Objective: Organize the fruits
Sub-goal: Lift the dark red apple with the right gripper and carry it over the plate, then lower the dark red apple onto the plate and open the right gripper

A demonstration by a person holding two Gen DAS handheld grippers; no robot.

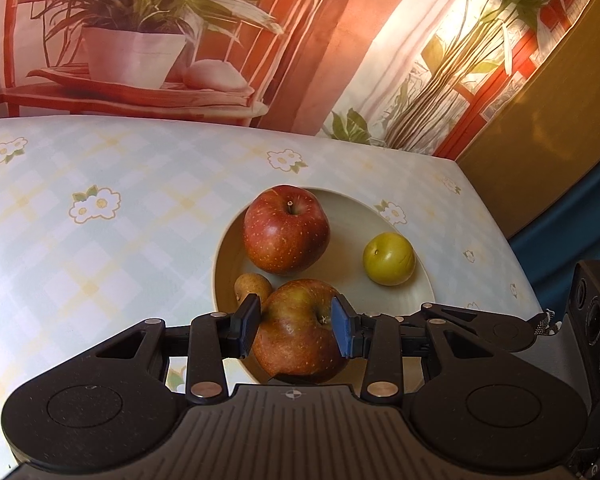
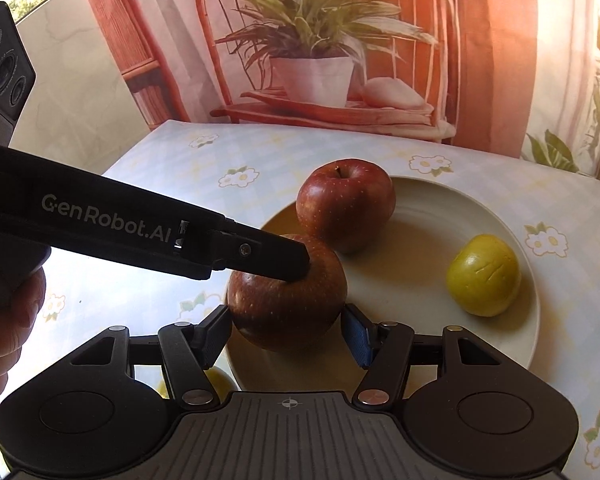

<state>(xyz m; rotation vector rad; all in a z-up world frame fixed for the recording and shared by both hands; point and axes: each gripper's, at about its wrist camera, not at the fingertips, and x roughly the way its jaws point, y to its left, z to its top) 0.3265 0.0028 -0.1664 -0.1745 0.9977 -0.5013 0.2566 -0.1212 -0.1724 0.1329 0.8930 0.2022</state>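
A cream plate (image 1: pixel 416 292) (image 2: pixel 512 344) holds a red apple (image 1: pixel 286 230) (image 2: pixel 346 202) at its far side and a green-yellow fruit (image 1: pixel 389 258) (image 2: pixel 484 276) on the right. My left gripper (image 1: pixel 296 326) is shut on a second red apple (image 1: pixel 300 336) (image 2: pixel 288 308) at the plate's near edge. My right gripper (image 2: pixel 286 332) has its jaws on both sides of that same apple, slightly apart from it. A small brownish fruit (image 1: pixel 252 286) lies just behind the left finger.
The table has a pale checked cloth with flowers (image 1: pixel 96 204) (image 2: pixel 236 178). Its right edge (image 1: pixel 496 216) is near the plate. A yellow fruit (image 2: pixel 220 380) lies on the cloth, partly hidden under my right gripper. A printed backdrop stands behind the table.
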